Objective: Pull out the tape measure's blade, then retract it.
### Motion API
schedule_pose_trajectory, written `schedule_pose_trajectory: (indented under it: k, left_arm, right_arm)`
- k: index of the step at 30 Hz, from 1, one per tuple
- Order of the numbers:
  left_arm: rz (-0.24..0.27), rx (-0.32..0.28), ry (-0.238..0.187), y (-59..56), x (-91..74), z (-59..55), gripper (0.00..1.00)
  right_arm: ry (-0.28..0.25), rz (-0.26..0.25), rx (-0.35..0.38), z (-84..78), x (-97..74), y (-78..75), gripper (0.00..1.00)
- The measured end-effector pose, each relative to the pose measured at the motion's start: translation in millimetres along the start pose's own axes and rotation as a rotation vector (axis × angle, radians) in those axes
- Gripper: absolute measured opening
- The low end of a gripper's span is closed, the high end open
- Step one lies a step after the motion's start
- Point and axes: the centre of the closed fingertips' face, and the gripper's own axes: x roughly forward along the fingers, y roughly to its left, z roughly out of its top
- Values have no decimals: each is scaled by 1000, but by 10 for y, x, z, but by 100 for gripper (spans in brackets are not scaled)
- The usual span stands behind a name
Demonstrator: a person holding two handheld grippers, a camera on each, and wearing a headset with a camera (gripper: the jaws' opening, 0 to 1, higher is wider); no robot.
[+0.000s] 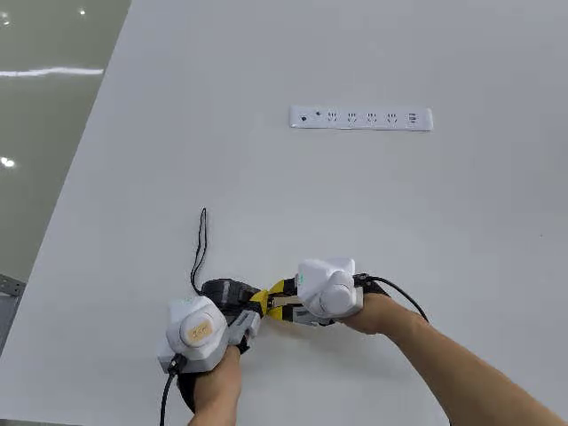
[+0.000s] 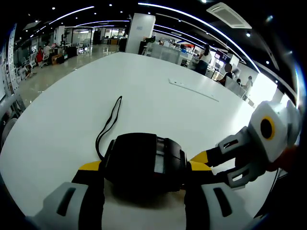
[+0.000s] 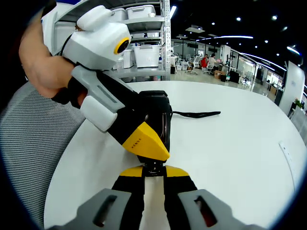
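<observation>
A black tape measure [image 1: 226,293] rests on the white table [image 1: 311,195], and my left gripper [image 1: 234,303] is shut on its case. In the left gripper view the case [image 2: 144,160] sits between the yellow-tipped jaws of the left gripper [image 2: 144,168]. My right gripper [image 1: 277,301] points left at the case, its tips closed together at the mouth. In the right gripper view the right gripper [image 3: 153,171] is shut on the small blade tip [image 3: 152,167], right at the case [image 3: 156,112]. Very little blade is drawn out. A yellow finger [image 3: 144,141] of the left gripper lies across the case.
The tape measure's black wrist strap [image 1: 200,244] trails away over the table from the case. A white power strip [image 1: 361,118] lies farther back. The table's left edge [image 1: 80,160] drops off to a glossy floor.
</observation>
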Motion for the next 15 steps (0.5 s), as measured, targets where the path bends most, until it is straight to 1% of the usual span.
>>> schedule_pose_trajectory:
  k: [7, 9, 15]
  left_arm:
    - [1, -4, -3, -5, 0, -3, 66]
    - [3, -8, -5, -6, -2, 0, 66]
    - [1, 4, -6, -6, 15, -9, 66]
  right_arm:
    - [6, -8, -5, 15, 43, 0, 13]
    - [0, -6, -2, 15, 37, -4, 13]
    - [2, -9, 3, 6, 43, 1, 13]
